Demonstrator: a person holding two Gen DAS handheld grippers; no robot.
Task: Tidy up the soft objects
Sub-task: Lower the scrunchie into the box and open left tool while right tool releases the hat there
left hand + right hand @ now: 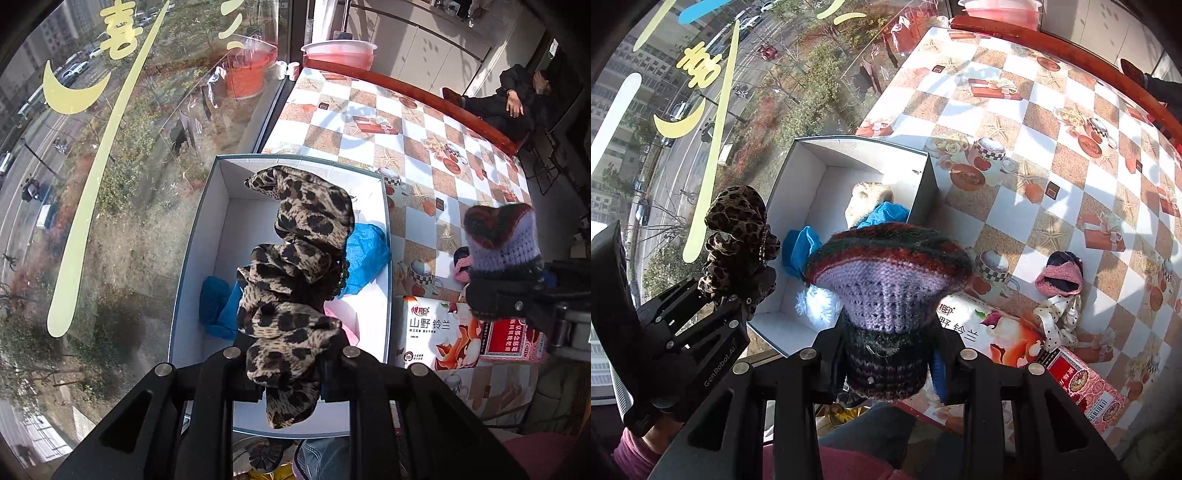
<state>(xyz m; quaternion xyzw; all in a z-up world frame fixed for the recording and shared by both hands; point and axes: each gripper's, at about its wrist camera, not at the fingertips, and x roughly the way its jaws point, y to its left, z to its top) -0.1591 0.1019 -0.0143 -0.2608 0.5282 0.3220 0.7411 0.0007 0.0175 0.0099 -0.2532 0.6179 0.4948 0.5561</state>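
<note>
My left gripper point(291, 373) is shut on a leopard-print scrunchie point(295, 273) and holds it above the open white box point(207, 236). The same scrunchie point(737, 229) and left gripper point(738, 291) show at the left of the right wrist view, over the box's point(798, 173) near left corner. My right gripper point(886, 369) is shut on a purple and red knitted piece point(890, 273), held above the box's near right edge. That knitted piece point(502, 236) shows at the right of the left wrist view, with the right gripper point(517, 299) below it. Blue cloth point(365, 254) lies in the box.
A tissue pack point(436, 332) and a red packet point(1082, 391) lie right of the box on the checkered tablecloth point(1015, 122). A pink knitted item point(1058, 278) and a polka-dot cloth point(1058, 317) lie beyond them. A window point(110, 184) borders the table's left edge. A pink basin point(338, 53) stands at the far end.
</note>
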